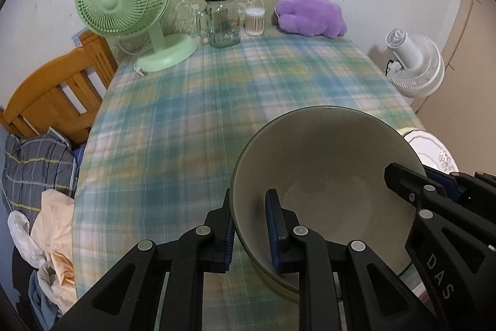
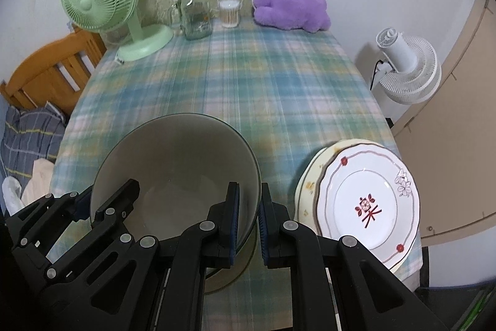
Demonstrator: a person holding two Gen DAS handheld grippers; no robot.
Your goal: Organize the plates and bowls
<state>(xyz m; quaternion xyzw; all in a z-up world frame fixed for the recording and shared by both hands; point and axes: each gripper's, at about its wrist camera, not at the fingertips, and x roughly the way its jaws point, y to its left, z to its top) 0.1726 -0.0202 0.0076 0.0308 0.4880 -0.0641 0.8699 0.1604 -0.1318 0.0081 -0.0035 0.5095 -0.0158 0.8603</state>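
Plaid tablecloth [image 2: 248, 76] carries stacked plates [image 2: 365, 200] just right of the grey-green bowl [image 2: 176, 169] — left gripper [image 1: 251, 231] and right gripper [image 2: 248, 222] each clamped on opposite rims, apparently steadying its weight.

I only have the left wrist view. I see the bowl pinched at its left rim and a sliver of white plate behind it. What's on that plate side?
Observer: Two plates lie stacked beside the bowl; the top one carries a red pattern.
Operator: Is the right gripper properly on the rim?
Observer: Yes, the right gripper clamps the bowl's right rim, one finger inside, one outside.
Operator: Does the bowl touch the plates?
Observer: No, bare tablecloth shows between them.
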